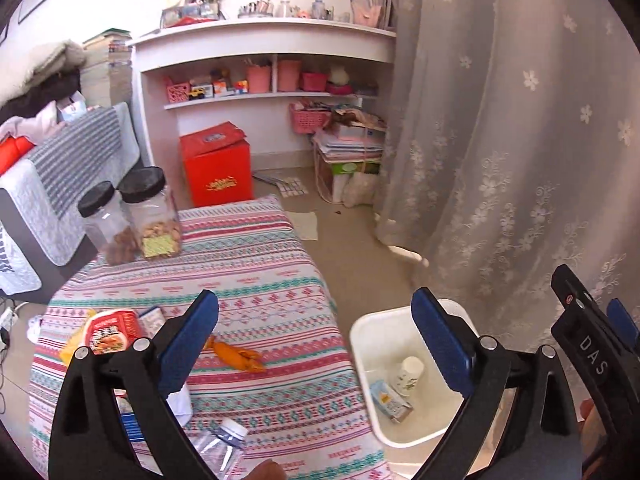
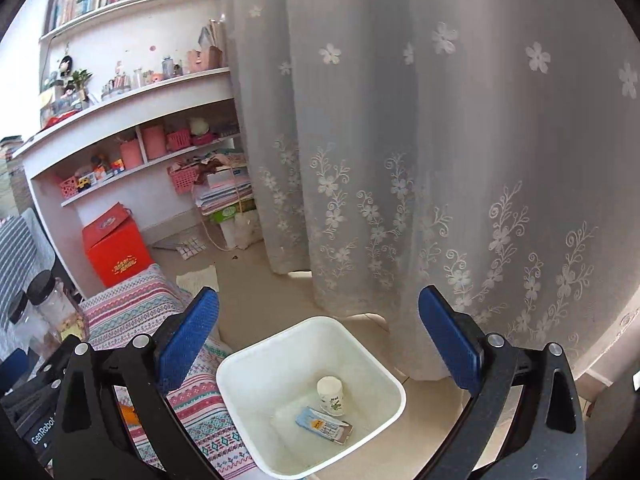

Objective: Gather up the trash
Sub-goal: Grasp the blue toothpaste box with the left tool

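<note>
Your left tool (image 1: pixel 316 332) gapes empty beside the white bin (image 1: pixel 362 330) (cup and carton already inside); swing it back to the orange wrapper (image 1: pixel 240 356) on the bench, right tool (image 2: pixel 318 334) spread too.

Left gripper (image 1: pixel 316 344): blue-padded jaws wide apart, nothing between them. White plastic waste bin (image 1: pixel 362 364), below the right finger: small white paper cup (image 1: pixel 409 374), flattened blue carton (image 1: pixel 390 400). Patterned striped tablecloth (image 1: pixel 256 264), ahead-left: orange crumpled wrapper (image 1: pixel 240 356), clear plastic bottle (image 1: pixel 220 446), two black-lidded jars (image 1: pixel 132 216).
</note>
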